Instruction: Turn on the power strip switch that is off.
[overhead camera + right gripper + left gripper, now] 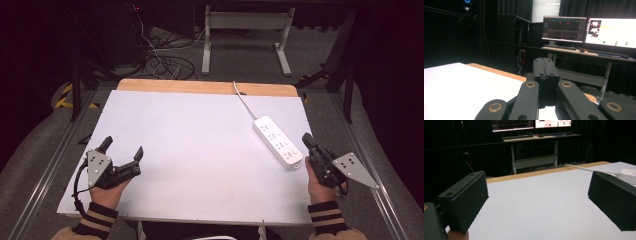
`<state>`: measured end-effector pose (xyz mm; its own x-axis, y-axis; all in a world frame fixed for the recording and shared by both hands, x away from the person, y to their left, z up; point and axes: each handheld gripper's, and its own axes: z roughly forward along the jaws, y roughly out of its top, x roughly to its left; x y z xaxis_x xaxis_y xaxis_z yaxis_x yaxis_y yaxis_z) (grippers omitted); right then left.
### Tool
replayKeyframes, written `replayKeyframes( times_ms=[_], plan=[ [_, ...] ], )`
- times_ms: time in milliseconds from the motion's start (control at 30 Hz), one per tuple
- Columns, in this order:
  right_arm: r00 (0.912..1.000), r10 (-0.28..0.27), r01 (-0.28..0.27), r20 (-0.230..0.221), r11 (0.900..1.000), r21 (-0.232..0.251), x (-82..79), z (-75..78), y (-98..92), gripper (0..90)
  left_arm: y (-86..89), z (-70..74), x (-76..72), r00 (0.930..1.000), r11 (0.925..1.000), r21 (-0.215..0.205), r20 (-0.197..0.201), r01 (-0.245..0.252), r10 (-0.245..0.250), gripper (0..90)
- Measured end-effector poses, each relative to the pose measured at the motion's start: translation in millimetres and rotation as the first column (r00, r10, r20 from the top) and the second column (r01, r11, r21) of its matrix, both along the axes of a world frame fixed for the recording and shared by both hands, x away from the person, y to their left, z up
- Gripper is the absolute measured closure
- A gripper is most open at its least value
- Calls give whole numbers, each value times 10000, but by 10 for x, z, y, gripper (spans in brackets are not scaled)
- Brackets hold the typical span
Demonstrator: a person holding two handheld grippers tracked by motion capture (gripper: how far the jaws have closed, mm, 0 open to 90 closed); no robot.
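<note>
- The power strip (278, 141) is white, long and flat, with rounded corners.
- Its top side shows several rows of small dark socket holes, one row after the other along its length.
- It lies flat on the right part of the white table (190, 150), diagonally: one end points to the far edge, the other end points to the near right edge.
- A white cable (245, 102) leaves its far end, runs in a soft curve over the table and goes over the wooden strip (200, 86) at the far edge.
- In the left gripper view, a part of the power strip (629, 175) and its cable (589, 169) show behind the right jaw; the cable enters the strip through a small ribbed collar.
- The right gripper (306, 140) is at the right edge of the table, just beside the near end of the power strip; I cannot tell if it touches it.
- Its jaws are pressed together with nothing between them, which the right gripper view shows clearly (545, 75).
- The left gripper (122, 148) is at the near left part of the table, well apart from the power strip.
- Its jaws stand wide apart and hold nothing; between them there is just bare table.
- Each gripper is held by a hand with a striped cuff (325, 216) on the sleeve.
</note>
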<state>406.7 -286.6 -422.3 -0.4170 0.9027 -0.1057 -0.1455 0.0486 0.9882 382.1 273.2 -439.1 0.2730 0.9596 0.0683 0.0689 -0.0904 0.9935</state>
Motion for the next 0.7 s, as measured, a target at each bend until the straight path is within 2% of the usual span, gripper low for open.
replayKeyframes(
  times_ms=[167, 200, 233, 400, 500, 533, 567, 600, 633, 700],
  plan=[
    [9998, 205, -205, 23, 9997, -122, -8, -16, 24, 900, 6, 2, -2, 10000, 10000, -13, 30, -3, 3, 33],
    [9997, 236, -235, 39, 9995, -187, -6, -19, 32, 861, 6, 2, -1, 10000, 10000, -1, 34, -9, 9, 33],
    [9998, 218, -218, 2, 9997, -134, -1, -22, 42, 768, 3, 1, 0, 10000, 10000, 4, 13, -4, 4, 33],
    [9998, 29, -32, -173, 9998, -198, 27, -30, 75, 587, 2, 2, -2, 10000, 10000, 37, 31, 10, -10, 32],
    [9997, -11, 7, -256, 9999, -148, 56, -47, 99, 447, 2, 2, -1, 10000, 10000, 0, 34, 27, -27, 31],
    [9996, -64, 60, -266, 9999, -123, 66, -54, 106, 377, 1, 2, -1, 10000, 10000, -7, 37, 39, -39, 30],
    [9991, -326, 323, -271, 9994, -111, 76, -62, 129, 226, 1, 2, -1, 10000, 10000, 2, 47, 40, -40, 30],
    [9963, -791, 787, -344, 9968, -145, 91, -65, 153, 131, 1, 2, -1, 10000, 10000, 12, 54, 49, -49, 30],
    [9940, -1031, 1027, -353, 9946, -133, 99, -69, 166, 109, 1, 2, -1, 10000, 10000, 10, 52, 59, -59, 30],
    [9958, -852, 847, -350, 9963, -157, 101, -69, 172, 80, 0, 1, -1, 10000, 10000, 19, 45, 71, -71, 30]
  ],
)
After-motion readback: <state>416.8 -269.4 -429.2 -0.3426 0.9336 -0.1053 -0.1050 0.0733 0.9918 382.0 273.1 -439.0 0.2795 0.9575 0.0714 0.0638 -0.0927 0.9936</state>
